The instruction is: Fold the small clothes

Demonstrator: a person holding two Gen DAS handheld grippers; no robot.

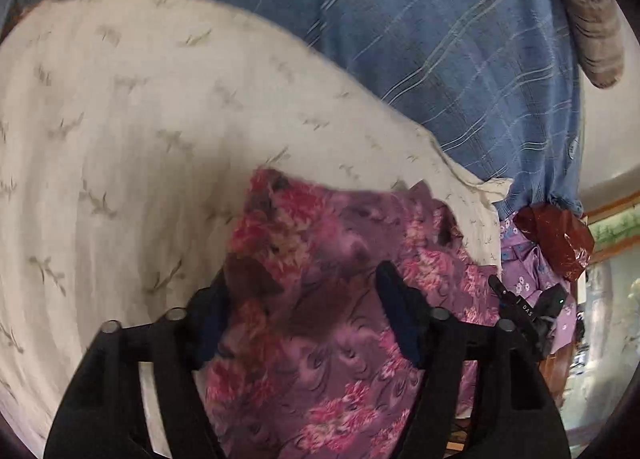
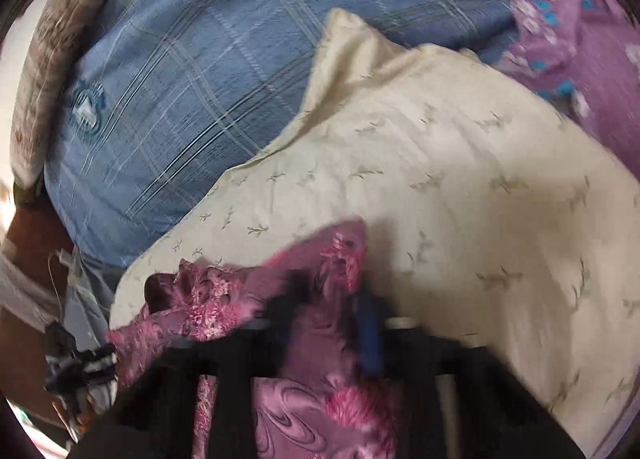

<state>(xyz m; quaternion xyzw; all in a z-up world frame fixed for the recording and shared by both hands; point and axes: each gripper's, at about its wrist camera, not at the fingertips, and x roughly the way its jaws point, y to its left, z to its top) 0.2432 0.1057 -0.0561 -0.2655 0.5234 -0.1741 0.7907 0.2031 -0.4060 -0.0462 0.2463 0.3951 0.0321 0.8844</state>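
Note:
A purple garment with pink flowers (image 1: 320, 299) lies over a cream cloth with small leaf sprigs (image 1: 140, 139). My left gripper (image 1: 308, 295) has its jaws wide apart, and the purple garment fills the gap between the fingers and drapes over them. In the right wrist view my right gripper (image 2: 328, 299) is closed on the same purple garment (image 2: 312, 379), which bunches to the left. The cream cloth (image 2: 440, 199) spreads behind it. The right gripper (image 1: 520, 311) shows at the right edge of the left wrist view.
A blue plaid bedcover (image 1: 440, 39) lies behind the cream cloth, seen also in the right wrist view (image 2: 180, 99). A lilac floral garment (image 2: 592, 39) sits at the far right. A dark red bag (image 1: 556, 239) lies beside it.

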